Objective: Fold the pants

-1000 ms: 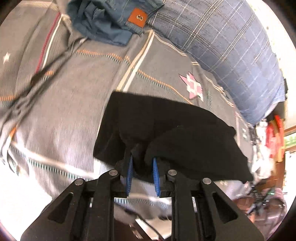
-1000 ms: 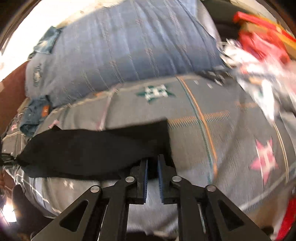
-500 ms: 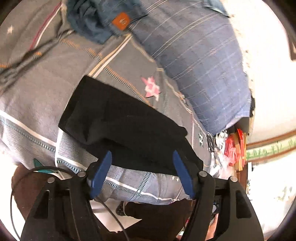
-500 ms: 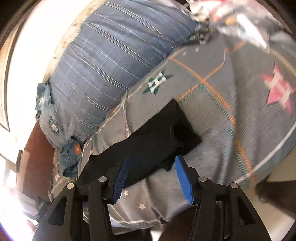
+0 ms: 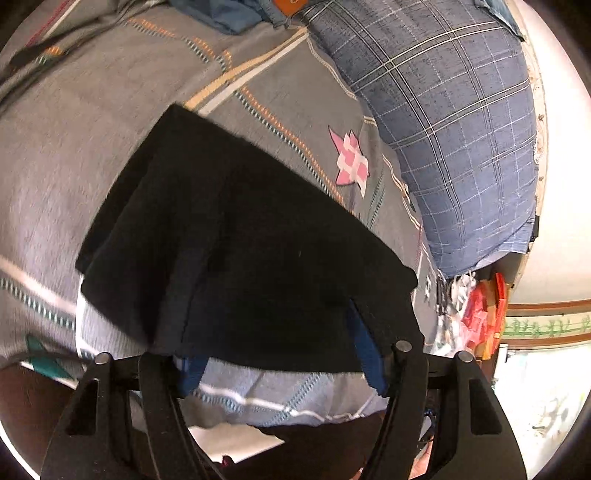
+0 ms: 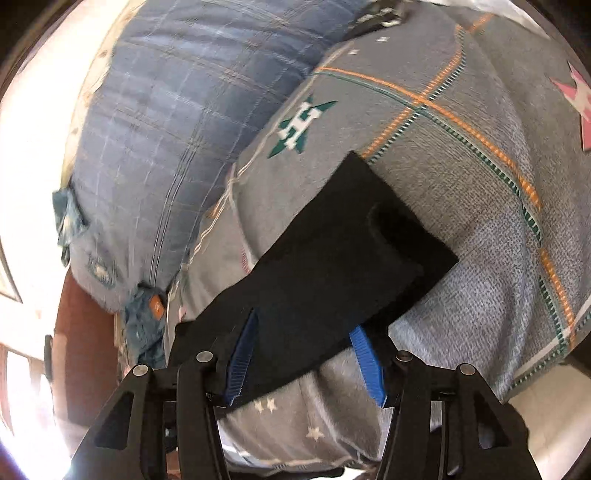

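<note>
Black pants (image 5: 240, 236) lie folded in a flat stack on a grey patterned bedspread (image 5: 74, 155), near the bed's front edge. My left gripper (image 5: 277, 350) is open, its blue-padded jaws spread wide just over the pants' near edge, holding nothing. In the right wrist view the same pants (image 6: 332, 266) lie as a long dark strip. My right gripper (image 6: 306, 354) is open over their near edge, holding nothing.
A large blue plaid pillow (image 5: 450, 122) lies at the back of the bed and also shows in the right wrist view (image 6: 166, 129). Blue jeans with an orange patch (image 5: 229, 14) lie at the far side. Red and white clutter (image 5: 480, 314) sits beyond the bed's right end.
Both grippers were shut on the black pants a second ago. They have let go, opened wide and drawn back, and the pants now lie folded on the bed.
</note>
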The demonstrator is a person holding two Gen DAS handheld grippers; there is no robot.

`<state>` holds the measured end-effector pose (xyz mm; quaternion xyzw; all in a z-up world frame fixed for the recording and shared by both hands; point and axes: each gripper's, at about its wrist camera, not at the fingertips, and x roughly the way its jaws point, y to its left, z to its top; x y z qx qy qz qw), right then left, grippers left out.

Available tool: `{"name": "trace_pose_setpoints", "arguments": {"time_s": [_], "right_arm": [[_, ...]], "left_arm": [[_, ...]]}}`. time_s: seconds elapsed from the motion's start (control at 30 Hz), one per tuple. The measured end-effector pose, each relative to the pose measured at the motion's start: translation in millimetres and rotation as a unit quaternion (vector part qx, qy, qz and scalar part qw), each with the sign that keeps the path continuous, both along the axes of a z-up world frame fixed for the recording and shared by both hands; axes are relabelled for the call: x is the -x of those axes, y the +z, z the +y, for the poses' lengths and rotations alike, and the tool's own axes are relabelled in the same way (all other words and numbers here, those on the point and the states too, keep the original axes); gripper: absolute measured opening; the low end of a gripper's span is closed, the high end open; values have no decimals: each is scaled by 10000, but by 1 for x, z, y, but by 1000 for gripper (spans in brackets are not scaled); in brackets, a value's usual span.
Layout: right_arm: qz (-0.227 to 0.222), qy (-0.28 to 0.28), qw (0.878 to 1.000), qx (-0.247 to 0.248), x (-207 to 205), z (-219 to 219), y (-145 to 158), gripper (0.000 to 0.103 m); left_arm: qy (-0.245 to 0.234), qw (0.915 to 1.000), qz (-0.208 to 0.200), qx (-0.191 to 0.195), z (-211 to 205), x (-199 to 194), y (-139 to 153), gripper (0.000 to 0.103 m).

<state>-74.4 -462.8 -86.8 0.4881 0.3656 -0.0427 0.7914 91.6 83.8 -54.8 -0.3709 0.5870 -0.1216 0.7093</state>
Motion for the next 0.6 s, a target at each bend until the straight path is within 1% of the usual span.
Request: {"name": "trace_pose_setpoints", "arguments": {"time_s": [0.03, 0.07, 0.1, 0.13, 0.17, 0.23, 0.27, 0.3, 0.33, 0.37, 0.4, 0.43, 0.47, 0.53, 0.57, 0.6], "right_arm": [[32, -41, 10000, -32, -1, -2, -3, 28], [72, -74, 9999, -58, -4, -3, -6, 4], [60, -32, 9999, -109, -7, -5, -6, 4], [-4, 16, 10000, -86, -12, -8, 0, 4], [-138, 93, 9999, -24, -19, -10, 11, 4], [-773, 145, 9968, 125, -31, -18, 55, 4], [-1182, 161, 9926, 224, -34, -20, 80, 4], [-1610, 151, 9857, 467, -32, -20, 109, 4], [-1844, 157, 9805, 656, -31, -21, 127, 4], [-1966, 205, 9778, 689, -30, -20, 134, 4], [-1931, 248, 9785, 689, -30, -19, 132, 4], [-1795, 297, 9805, 744, -30, -17, 125, 4], [-1570, 374, 9833, 839, -31, -13, 113, 4], [-1037, 463, 9896, 886, -25, -9, 72, 4], [-819, 474, 9925, 779, -21, -9, 51, 4], [-566, 439, 9953, 646, -18, -11, 27, 4]], "left_arm": [[-12, 10000, -16, 6, 0, -3, 0, 32], [-99, 9999, -18, 68, -2, -7, 1, 10], [-167, 9998, -17, 122, -3, -13, 4, 8], [-147, 9998, -72, 139, -2, -17, 10, 8], [-108, 9996, -225, 142, -1, -22, 24, 7], [-41, 9983, -512, 285, 2, -28, 49, 7], [12, 9967, -726, 355, 3, -28, 64, 7], [65, 9950, -942, 330, 5, -28, 79, 7], [69, 9933, -1119, 293, 5, -26, 88, 7], [54, 9926, -1196, 224, 6, -24, 91, 7], [32, 9927, -1204, 98, 5, -20, 90, 7], [-21, 9932, -1160, 4, 4, -17, 84, 7], [-102, 9947, -1025, -64, 3, -12, 72, 7], [-279, 9979, -577, -11, -1, -2, 38, 7], [-373, 9989, -266, -88, -4, 2, 16, 7], [-406, 9990, -9, -183, -6, 6, 0, 7]]}}
